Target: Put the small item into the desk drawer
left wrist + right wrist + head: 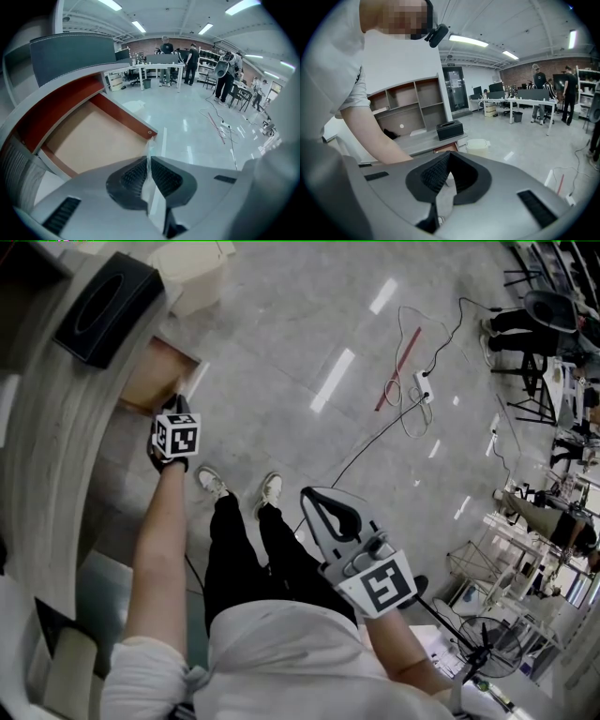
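Two grippers divide the work: the left gripper (149, 160) pinches the small item (150, 144), a thin clear piece, near the open drawer (89, 136) front corner, apparently to release it inside. The right gripper (447, 155), jaws pressed together and empty, hangs well apart at right.

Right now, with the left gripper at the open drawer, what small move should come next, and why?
Probably ease the left gripper a little further in, over the drawer and its bare bottom, before opening. Its jaws are pinched on the thin small item, which sits by the drawer's front corner rather than clearly over the inside.
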`<move>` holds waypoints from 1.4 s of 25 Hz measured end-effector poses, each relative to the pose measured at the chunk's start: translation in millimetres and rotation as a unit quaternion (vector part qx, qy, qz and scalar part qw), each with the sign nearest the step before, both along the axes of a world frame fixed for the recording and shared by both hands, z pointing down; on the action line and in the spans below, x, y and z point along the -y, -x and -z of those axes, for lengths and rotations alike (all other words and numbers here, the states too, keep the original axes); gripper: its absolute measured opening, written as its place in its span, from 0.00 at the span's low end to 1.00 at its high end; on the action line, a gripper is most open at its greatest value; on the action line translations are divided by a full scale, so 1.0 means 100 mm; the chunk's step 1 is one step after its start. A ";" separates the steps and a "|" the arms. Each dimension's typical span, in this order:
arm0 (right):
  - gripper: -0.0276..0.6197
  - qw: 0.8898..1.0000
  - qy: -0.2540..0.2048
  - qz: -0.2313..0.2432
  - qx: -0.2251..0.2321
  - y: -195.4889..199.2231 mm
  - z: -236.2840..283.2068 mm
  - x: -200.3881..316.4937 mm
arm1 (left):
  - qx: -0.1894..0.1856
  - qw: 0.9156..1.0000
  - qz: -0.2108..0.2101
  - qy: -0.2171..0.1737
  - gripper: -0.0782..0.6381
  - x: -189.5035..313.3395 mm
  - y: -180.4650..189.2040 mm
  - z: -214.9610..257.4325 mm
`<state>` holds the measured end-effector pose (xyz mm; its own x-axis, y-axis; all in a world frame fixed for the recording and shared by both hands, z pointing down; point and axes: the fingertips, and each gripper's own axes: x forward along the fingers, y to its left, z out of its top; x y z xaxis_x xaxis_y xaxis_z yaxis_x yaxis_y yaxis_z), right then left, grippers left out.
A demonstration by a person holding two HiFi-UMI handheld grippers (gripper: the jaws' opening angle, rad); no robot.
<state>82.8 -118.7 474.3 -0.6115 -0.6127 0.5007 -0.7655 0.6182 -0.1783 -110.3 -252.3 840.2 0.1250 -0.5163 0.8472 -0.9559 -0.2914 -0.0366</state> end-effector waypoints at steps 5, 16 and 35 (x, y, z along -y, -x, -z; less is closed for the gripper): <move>0.08 1.000 -0.004 0.003 0.003 -0.05 0.04 -0.03 | -0.010 1.000 0.001 -0.003 0.20 -0.04 -0.06 0.05; 0.08 1.000 -0.015 0.020 0.010 -0.12 0.15 -0.15 | -0.019 1.000 0.019 -0.017 0.29 -0.18 -0.12 0.23; 0.08 0.990 -0.076 0.093 0.077 -0.07 0.72 -0.64 | -0.042 0.988 0.100 -0.108 0.29 -0.94 0.09 1.51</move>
